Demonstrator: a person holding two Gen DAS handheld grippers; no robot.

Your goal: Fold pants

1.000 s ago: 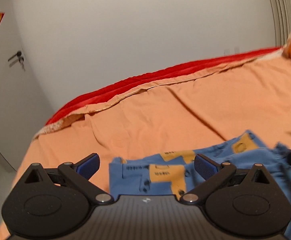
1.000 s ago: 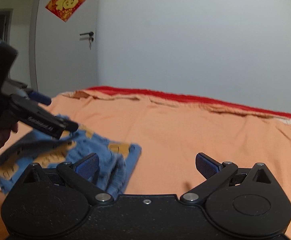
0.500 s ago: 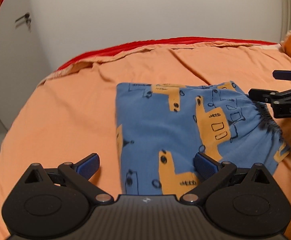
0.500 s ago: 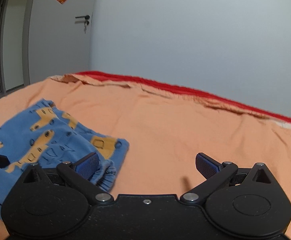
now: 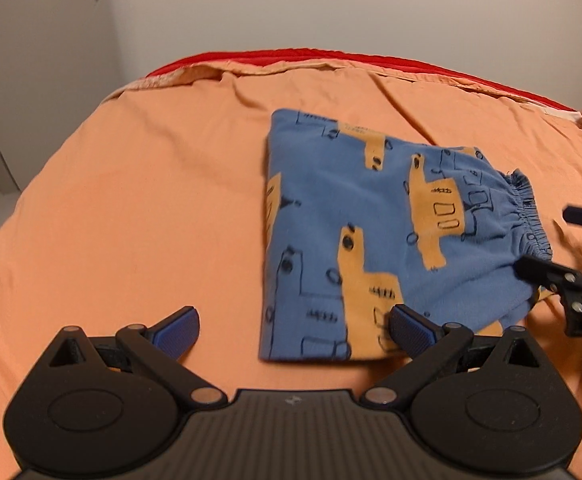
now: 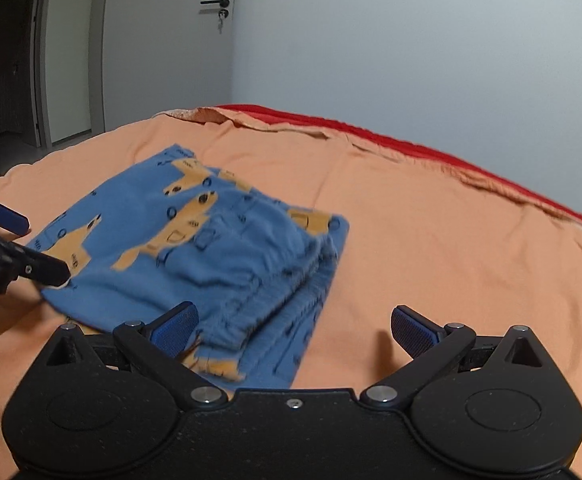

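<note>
The folded pants (image 5: 375, 240) lie on the orange bed (image 5: 139, 208); your right gripper (image 6: 293, 330) hides their near edge. Both grippers hover low over them, your left gripper (image 5: 293, 328) too, fingers spread wide and holding nothing.

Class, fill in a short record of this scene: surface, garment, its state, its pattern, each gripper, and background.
surface: orange sheet on a bed, red cover along the far edge
garment: blue pants
state: folded into a compact rectangle, lying on the sheet, elastic waistband on the right gripper's side
pattern: orange shapes with dark outlines
left gripper: open, holding nothing
right gripper: open, holding nothing
background: white wall, door with a dark handle
</note>
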